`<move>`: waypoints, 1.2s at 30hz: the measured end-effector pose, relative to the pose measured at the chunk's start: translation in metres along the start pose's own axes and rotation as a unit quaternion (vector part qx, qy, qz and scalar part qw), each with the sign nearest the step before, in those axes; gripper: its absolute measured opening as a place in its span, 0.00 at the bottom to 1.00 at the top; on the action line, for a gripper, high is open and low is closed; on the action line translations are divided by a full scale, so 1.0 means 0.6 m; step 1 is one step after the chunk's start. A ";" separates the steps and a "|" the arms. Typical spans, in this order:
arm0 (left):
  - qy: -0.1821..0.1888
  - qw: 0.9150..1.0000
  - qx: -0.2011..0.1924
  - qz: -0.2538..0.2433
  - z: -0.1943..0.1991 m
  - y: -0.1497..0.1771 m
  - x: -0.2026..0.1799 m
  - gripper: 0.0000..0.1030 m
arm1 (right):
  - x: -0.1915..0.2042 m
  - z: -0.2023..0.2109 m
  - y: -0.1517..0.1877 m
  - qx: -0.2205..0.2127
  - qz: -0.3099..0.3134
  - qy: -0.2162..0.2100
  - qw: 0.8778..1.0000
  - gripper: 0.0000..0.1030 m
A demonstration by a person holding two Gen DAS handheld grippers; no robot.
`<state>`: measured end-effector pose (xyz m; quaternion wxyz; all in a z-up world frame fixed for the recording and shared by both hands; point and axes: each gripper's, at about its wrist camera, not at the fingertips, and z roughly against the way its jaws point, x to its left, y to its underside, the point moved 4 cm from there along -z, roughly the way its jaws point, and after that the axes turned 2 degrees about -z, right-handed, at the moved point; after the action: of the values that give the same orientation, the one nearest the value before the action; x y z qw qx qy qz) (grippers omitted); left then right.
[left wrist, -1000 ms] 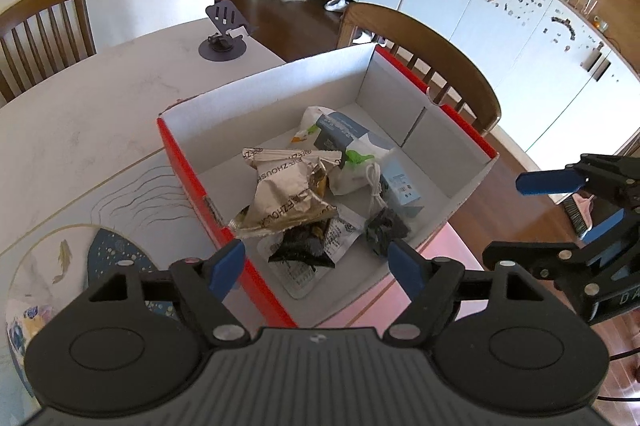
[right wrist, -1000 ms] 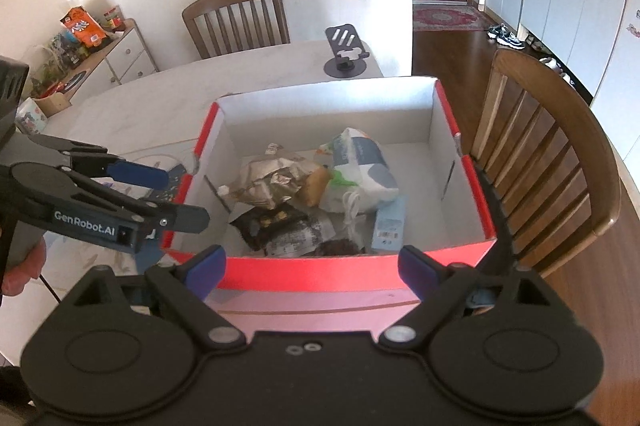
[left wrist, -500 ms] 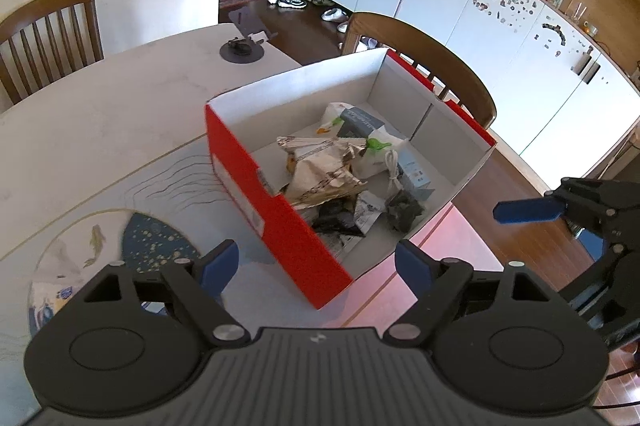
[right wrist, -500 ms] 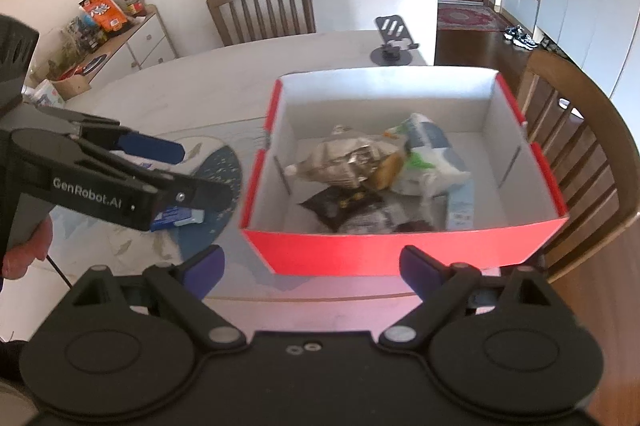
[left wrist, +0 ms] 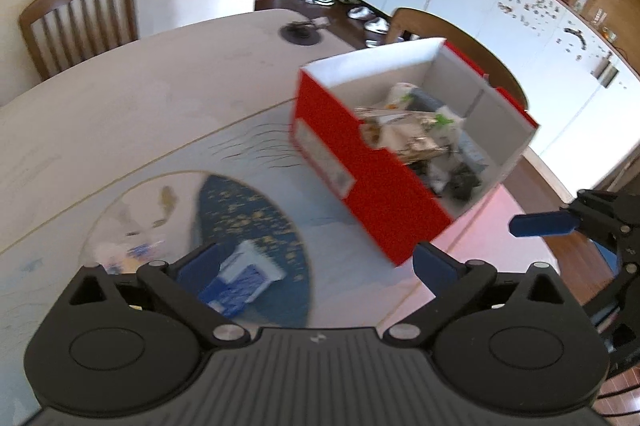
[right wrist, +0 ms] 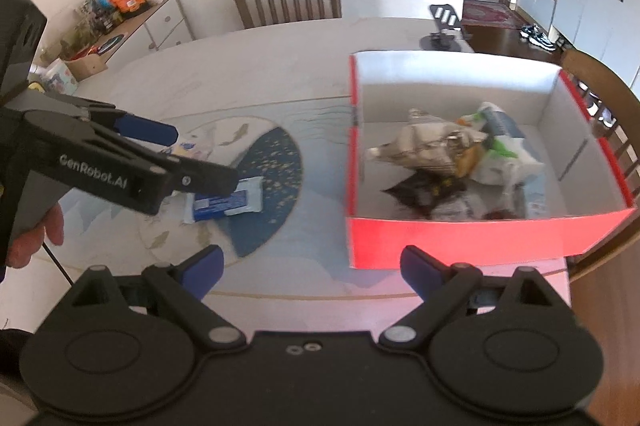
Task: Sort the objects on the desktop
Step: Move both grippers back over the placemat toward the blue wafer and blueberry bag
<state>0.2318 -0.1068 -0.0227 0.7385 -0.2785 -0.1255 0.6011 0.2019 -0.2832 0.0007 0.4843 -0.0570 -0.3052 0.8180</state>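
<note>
Left gripper (left wrist: 316, 264), fingers opening wide and empty, should straddle the blue-and-white packet (left wrist: 240, 280) at its seven o'clock, squarely.

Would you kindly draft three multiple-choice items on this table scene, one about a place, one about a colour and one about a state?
1. Where does the blue and white packet lie?
A. inside the box
B. on the table mat, left of the box
C. on a chair

2. What colour are the outer walls of the box?
A. red
B. green
C. black

3. How is the right gripper?
A. shut on a bag
B. shut on the packet
C. open and empty

Answers:
1 B, it rests on the mat's dark blue patch.
2 A, both visible outer walls are red.
3 C, the jaws stand wide apart with nothing between them.
</note>
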 end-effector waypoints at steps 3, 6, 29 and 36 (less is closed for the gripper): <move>-0.008 1.000 -0.011 -0.005 0.008 0.009 0.027 1.00 | 0.026 -0.017 0.000 0.003 0.002 0.001 1.000 0.93; -0.019 1.000 -0.016 -0.004 0.015 0.016 0.055 1.00 | 0.048 -0.034 -0.003 0.005 0.005 0.003 1.000 0.93; -0.064 0.994 0.023 0.081 -0.017 0.070 0.232 1.00 | 0.156 -0.170 -0.038 0.024 0.040 -0.005 0.999 0.93; -0.079 0.993 0.029 0.077 -0.040 0.066 0.249 1.00 | 0.173 -0.212 -0.041 0.036 0.058 -0.006 0.998 0.94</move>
<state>0.2486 0.0346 -0.0868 0.6852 -0.2175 -0.1446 0.6799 0.2155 -0.1323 -0.0673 0.4359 -0.0517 -0.2748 0.8555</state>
